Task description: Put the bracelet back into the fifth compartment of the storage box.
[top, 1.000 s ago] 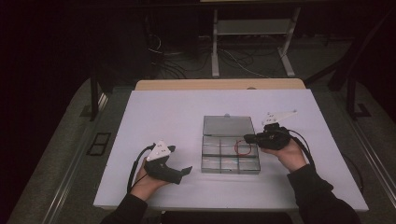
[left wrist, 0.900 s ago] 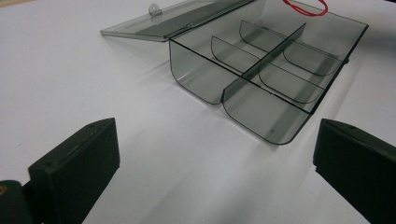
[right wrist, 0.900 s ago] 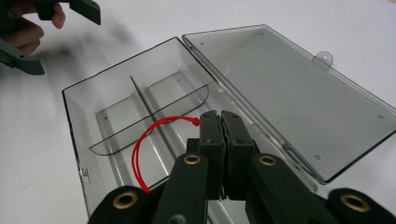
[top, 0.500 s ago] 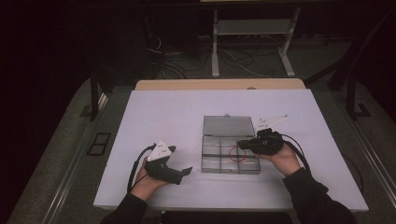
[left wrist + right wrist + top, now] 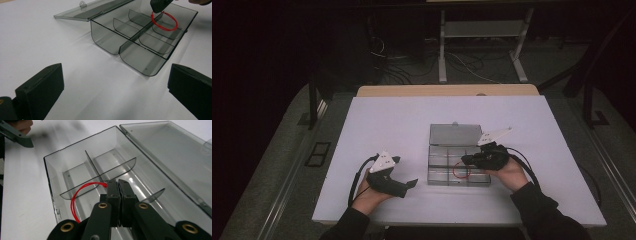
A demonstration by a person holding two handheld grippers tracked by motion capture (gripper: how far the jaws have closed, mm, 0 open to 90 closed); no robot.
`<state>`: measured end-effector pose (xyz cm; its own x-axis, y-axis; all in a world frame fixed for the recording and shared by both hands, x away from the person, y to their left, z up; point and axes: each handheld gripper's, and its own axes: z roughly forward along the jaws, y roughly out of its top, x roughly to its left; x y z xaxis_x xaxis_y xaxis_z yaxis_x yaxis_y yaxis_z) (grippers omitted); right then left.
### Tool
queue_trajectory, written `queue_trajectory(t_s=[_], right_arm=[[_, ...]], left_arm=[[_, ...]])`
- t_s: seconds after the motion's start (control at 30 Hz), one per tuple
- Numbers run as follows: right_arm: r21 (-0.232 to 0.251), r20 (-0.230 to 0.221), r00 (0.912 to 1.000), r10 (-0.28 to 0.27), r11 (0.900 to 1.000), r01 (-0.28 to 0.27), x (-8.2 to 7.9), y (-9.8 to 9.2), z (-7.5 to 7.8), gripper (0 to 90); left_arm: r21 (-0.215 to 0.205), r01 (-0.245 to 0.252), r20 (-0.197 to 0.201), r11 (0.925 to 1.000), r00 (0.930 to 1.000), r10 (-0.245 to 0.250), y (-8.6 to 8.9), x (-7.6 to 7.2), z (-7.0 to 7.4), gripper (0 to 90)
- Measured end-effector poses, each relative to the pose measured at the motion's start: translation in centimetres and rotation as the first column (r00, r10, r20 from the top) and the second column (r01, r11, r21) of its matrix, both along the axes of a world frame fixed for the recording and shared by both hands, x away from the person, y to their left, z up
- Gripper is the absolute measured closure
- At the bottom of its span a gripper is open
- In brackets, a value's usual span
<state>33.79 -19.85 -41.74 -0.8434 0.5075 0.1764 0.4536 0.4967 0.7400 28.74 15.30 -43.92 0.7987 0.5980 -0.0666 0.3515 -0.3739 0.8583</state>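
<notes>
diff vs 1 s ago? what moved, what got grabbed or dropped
The right gripper, shut on the red rubber band, came toward the person's side and leftward over the clear compartment box, and now holds the band over the box's near row. Nothing was let go or newly taken. The left gripper stayed open on the white table, and the box and its open lid kept their place.

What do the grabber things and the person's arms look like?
Each gripper, left and right, is black with two flat blocky jaws, brass-coloured rivets, a pale three-cornered plate on top and a black cable looping behind. The person wears dark long sleeves.
</notes>
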Motion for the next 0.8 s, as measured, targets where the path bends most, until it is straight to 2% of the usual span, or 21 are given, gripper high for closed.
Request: queue_trajectory(t_s=[0.8], right_arm=[[-0.043,-0.029,0.9975,0.064,0.997,-0.065,-0.7,1.7,-1.4,86.6]], left_arm=[[-0.002,0.000,-0.002,1.0000,1.0000,0.000,-0.1,0.0,0.0,0.0]])
